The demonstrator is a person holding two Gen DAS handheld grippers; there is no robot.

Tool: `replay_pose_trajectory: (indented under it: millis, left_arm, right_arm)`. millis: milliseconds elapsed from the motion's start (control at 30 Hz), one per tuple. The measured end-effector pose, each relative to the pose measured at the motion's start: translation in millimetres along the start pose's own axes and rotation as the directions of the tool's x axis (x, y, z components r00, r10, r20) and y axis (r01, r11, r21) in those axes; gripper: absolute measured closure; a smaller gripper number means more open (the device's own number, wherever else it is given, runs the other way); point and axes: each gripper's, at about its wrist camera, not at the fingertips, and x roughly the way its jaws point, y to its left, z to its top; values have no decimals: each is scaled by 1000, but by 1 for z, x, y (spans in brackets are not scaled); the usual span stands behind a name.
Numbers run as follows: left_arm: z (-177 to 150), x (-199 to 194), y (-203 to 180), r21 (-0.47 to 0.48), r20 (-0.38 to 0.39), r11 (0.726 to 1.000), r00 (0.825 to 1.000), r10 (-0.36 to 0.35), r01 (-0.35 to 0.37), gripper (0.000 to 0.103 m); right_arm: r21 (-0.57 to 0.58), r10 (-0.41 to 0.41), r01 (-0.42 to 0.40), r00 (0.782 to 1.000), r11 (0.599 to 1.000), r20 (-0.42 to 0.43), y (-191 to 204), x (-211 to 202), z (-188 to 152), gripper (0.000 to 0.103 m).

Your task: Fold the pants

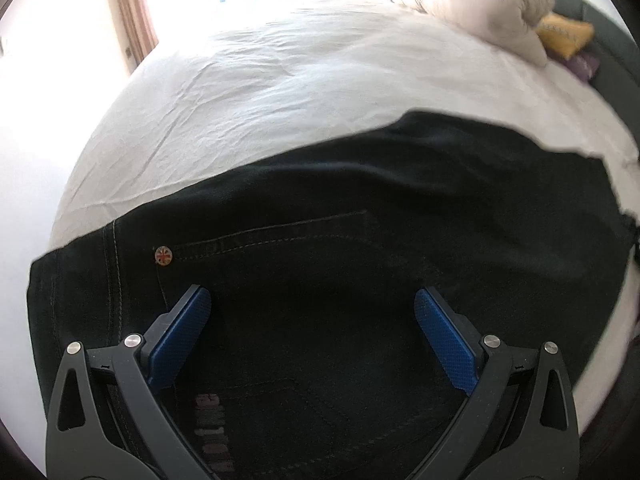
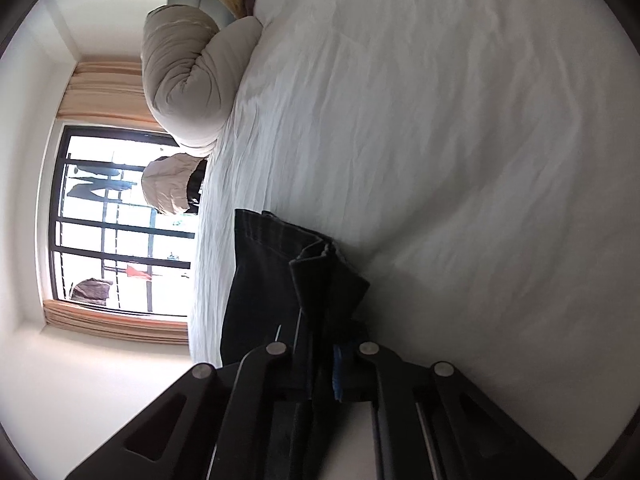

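**Dark pants on the bed, one end pinched**

A white bed sheet (image 1: 280,92) fills both views, with a rolled beige duvet (image 1: 480,4) near the yellow pillow (image 1: 564,36). The black pants (image 1: 360,208) lie spread across the sheet (a small round rivet (image 1: 163,256) marks a pocket corner). The left gripper (image 1: 312,312) hangs over them, jaws spread wide, holding nothing. The right gripper (image 2: 320,360) is clamped on a bunched edge of the pants (image 2: 304,280).
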Motion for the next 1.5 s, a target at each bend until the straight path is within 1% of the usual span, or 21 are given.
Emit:
replay_pose_trajectory:
  millis: [167,300,367,433,533,567,600,700,733,767,833,867,1000,1067,1133,1267,1333,1400,1433,1467,1500]
  left_arm:
    - [12,-21,-6,-52,56,997,997,-57,60,0]
    - [21,-32,-9,-111,79,982,987,-142,150,0]
    - [23,-34,-8,-152,89,968,978,-190,202,0]
    - [25,-37,-4,-179,97,953,969,-228,243,0]
    - [29,-39,-7,-195,108,938,957,-269,285,0]
    - [29,-40,-5,-204,110,929,950,-291,308,0]
    - [28,-39,-4,-220,113,916,941,-319,336,0]
    - [27,-38,-4,-259,115,878,915,-386,402,0]
    - [26,-36,-8,-272,108,861,902,-417,430,0]
    - [24,-33,-10,-283,99,848,893,-440,449,0]
    - [21,-27,-20,-293,60,824,870,-490,484,0]
    - [19,-24,-25,-294,45,814,858,-512,501,0]
    - [17,-9,-34,-342,28,772,827,-562,536,0]
    - [15,-1,-32,-379,23,756,822,-569,534,0]
    - [15,4,-31,-389,20,749,818,-575,536,0]
    - [14,9,-28,-403,37,730,807,-590,552,0]
    - [12,6,-22,-415,51,719,803,-594,557,0]
    - [10,5,-16,-427,63,712,804,-592,557,0]
    - [8,4,-11,-433,72,709,806,-587,556,0]
    - [6,3,-6,-442,84,706,809,-582,554,0]
    - [5,3,-1,-449,92,702,811,-578,552,0]
  right_arm:
    - [-76,-29,31,999,997,31,18,-8,-6,96]
    - [-207,-72,83,995,975,63,47,-14,-18,96]
    - [-294,-90,109,993,950,76,69,-15,-29,96]
    - [-443,-122,146,989,884,83,101,-13,-50,96]
    - [-726,-149,142,987,672,55,156,-6,-117,96]
    - [-839,-166,110,986,534,24,174,0,-158,96]
    - [-898,-181,83,983,432,3,182,4,-188,96]
    - [-996,-245,-14,969,88,-36,185,15,-292,97]
    - [-1000,-252,-25,967,18,-28,181,17,-314,97]
    - [-999,-265,-40,964,-16,-34,177,21,-331,97]
    - [-998,-282,-59,958,-28,-48,172,26,-349,97]
    - [-997,-284,-54,958,-52,-37,171,28,-356,97]
    - [-983,-290,-54,957,-177,0,170,27,-369,97]
    - [-982,-292,-52,956,-184,4,170,26,-364,97]
    - [-987,-294,-48,956,-155,0,171,24,-357,97]
    - [-999,-288,-43,957,8,-43,188,33,-328,97]
    - [-999,-286,-13,958,40,-24,193,33,-318,97]
    - [-993,-289,11,957,114,-22,201,37,-306,97]
    - [-991,-289,34,957,132,-5,206,40,-305,97]
    - [-991,-288,73,957,110,38,212,42,-310,97]
    - [-995,-280,100,955,-9,98,218,44,-335,97]
